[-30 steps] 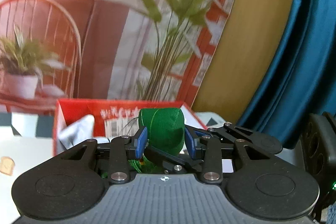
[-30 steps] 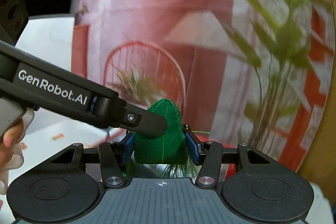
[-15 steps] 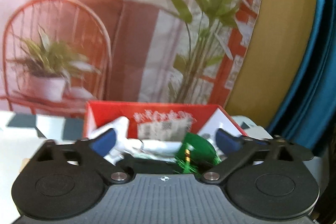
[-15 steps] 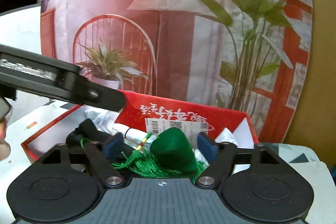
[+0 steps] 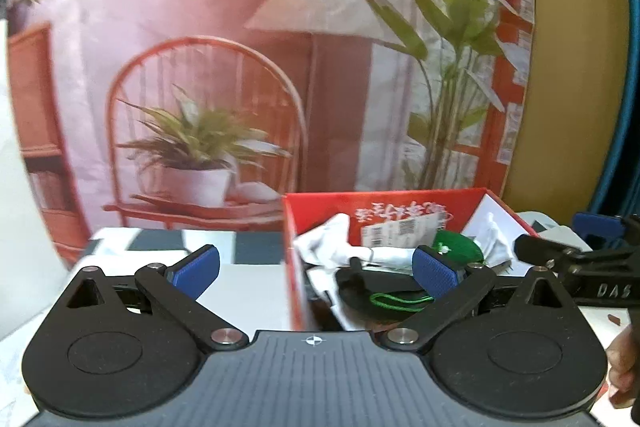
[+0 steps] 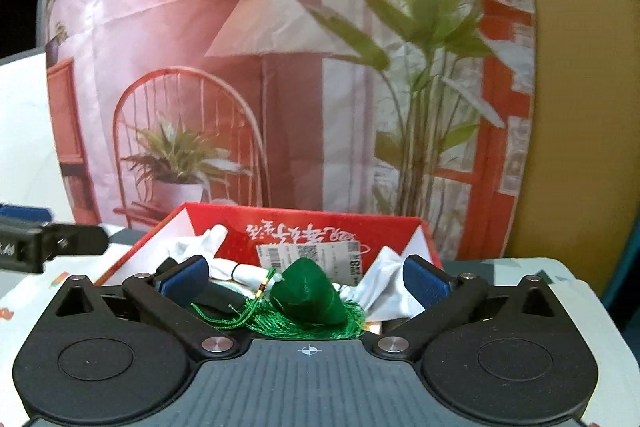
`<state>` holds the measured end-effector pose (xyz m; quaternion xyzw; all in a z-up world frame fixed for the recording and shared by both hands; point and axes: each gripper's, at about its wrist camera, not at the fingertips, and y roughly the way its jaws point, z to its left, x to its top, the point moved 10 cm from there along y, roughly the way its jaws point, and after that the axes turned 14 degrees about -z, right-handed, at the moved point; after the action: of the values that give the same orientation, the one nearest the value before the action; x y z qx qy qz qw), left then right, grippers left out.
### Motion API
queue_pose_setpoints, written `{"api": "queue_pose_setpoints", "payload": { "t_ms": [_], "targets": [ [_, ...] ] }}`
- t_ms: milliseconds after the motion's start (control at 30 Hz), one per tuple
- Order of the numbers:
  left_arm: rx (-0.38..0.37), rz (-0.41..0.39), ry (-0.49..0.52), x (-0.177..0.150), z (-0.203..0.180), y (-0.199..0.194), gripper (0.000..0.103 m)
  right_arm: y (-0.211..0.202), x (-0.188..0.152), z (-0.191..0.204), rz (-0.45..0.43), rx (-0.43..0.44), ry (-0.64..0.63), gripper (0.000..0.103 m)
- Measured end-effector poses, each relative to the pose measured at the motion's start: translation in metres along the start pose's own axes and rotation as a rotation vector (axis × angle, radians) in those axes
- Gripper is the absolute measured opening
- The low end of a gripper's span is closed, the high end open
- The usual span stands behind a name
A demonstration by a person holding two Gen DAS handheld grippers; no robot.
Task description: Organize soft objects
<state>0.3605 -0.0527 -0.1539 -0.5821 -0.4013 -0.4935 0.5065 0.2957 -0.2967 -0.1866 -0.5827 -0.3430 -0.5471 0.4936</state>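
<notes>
A green stuffed pouch [image 6: 308, 297] with a green tassel [image 6: 296, 323] lies in the red box [image 6: 304, 213], on white cloth [image 6: 200, 245] and a black item [image 5: 372, 287]. My right gripper [image 6: 304, 279] is just in front of the box. Its jaws are opening wide, the pouch lies loose beyond them, and neither pad touches it. My left gripper [image 5: 316, 269] stands open and empty at the box's left wall [image 5: 294, 287]. From the left wrist view the pouch [image 5: 458, 247] shows behind the right pad.
A printed backdrop [image 5: 280, 67] of a chair, lamp and plants stands right behind the box. A patterned white tabletop [image 5: 248, 275] spreads to the left. The other gripper's arm [image 5: 580, 259] and a person's hand [image 5: 624, 359] are at the right edge.
Both grippers held the green pouch above the box. Both have opened, the pouch has dropped into the box, and the left gripper has swung away to the left.
</notes>
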Motion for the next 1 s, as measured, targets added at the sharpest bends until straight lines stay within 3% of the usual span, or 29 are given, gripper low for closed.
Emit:
{"api": "queue_pose_setpoints", "payload": {
  "t_ms": [200, 333, 467, 700, 1000],
  "targets": [
    [0.003, 0.009, -0.009, 0.017, 0.007, -0.048, 0.103, -0.034, 0.021, 0.002, -0.007, -0.024, 0.010, 0.103],
    [0.044, -0.027, 0.031, 0.030, 0.008, -0.093, 0.103, -0.069, 0.044, 0.007, -0.014, 0.002, 0.025, 0.103],
    [0.069, -0.051, 0.000, 0.043, 0.010, -0.139, 0.103, -0.105, 0.063, 0.012, 0.002, 0.005, 0.024, 0.103],
    [0.098, -0.092, 0.006, 0.063, 0.004, -0.211, 0.103, -0.186, 0.091, 0.032, -0.062, 0.022, -0.003, 0.103],
    [0.123, -0.125, -0.004, 0.072, 0.004, -0.281, 0.103, -0.261, 0.096, 0.042, -0.069, -0.023, 0.033, 0.103]
  ]
}}
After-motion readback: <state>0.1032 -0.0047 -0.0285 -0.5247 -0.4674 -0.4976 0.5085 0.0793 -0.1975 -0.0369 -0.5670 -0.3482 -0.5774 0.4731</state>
